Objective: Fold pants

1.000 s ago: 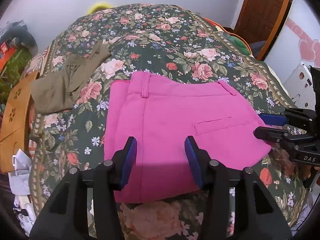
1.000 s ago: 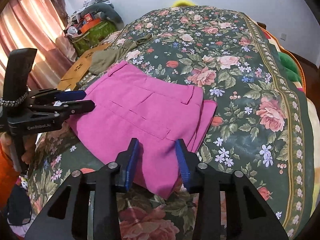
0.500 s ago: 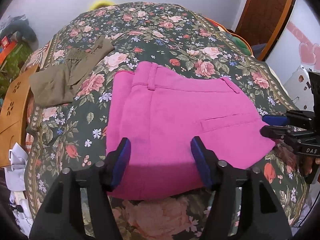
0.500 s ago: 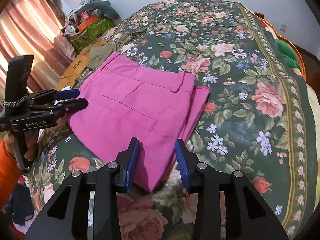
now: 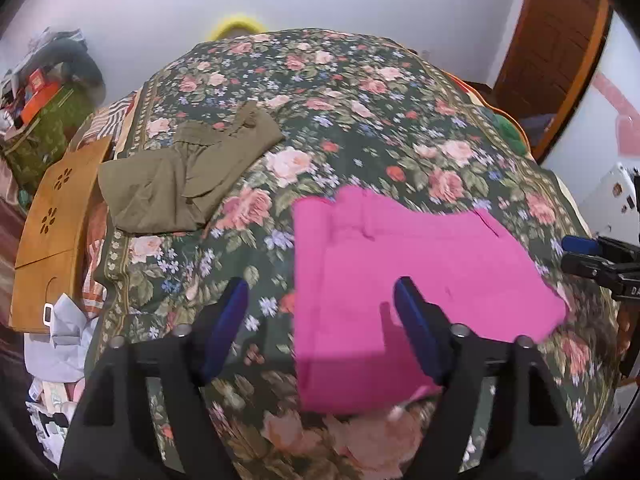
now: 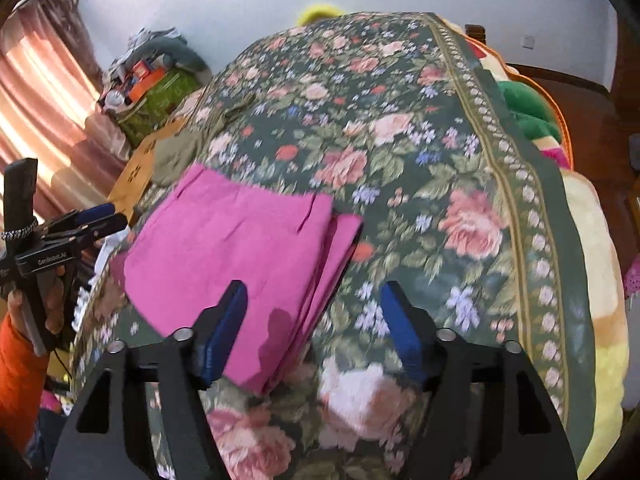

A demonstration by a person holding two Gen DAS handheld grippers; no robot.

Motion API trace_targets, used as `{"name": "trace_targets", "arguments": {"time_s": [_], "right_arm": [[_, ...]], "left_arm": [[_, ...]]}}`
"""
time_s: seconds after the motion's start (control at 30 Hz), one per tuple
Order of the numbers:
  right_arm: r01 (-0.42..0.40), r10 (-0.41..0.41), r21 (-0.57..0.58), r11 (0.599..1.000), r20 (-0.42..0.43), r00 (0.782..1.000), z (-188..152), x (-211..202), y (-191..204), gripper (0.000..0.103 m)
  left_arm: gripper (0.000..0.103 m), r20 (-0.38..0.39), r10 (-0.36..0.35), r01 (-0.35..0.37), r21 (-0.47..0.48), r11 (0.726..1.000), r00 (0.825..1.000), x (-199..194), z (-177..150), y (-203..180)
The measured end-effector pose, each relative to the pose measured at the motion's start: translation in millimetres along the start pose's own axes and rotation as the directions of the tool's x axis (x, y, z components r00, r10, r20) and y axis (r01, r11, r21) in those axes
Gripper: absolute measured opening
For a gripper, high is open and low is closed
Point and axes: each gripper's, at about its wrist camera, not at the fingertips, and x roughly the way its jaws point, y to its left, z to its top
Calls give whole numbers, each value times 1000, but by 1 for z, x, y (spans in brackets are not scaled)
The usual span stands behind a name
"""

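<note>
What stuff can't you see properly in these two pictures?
- Pink pants, left wrist view: the near edge is blurred, and the left gripper finger covers part of it.
- Pink pants' inner layers, right wrist view: only the stacked edges show.
- Olive garment, right wrist view: mostly hidden behind the pants.
- Right gripper, left wrist view: cut off by the picture's edge.
</note>
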Motion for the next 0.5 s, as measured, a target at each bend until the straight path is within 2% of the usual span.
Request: {"name": "trace_targets", "arguments": {"time_s": [0.2,0.4,0.5], "right_arm": [[-19,21,37,999,-49,999,9,23,-7,67],[-45,51,48,998,-118,992,8,50,-5,67],[-66,74,63,996,-131,989,9,56,-7,67]], "left_arm": [[82,-55,-37,35,-32,999,998,28,15,6],[82,-144,-82,72,-73,995,986,69,18,7],[82,-160,-122,106,-100,989,980,79,16,11]]}}
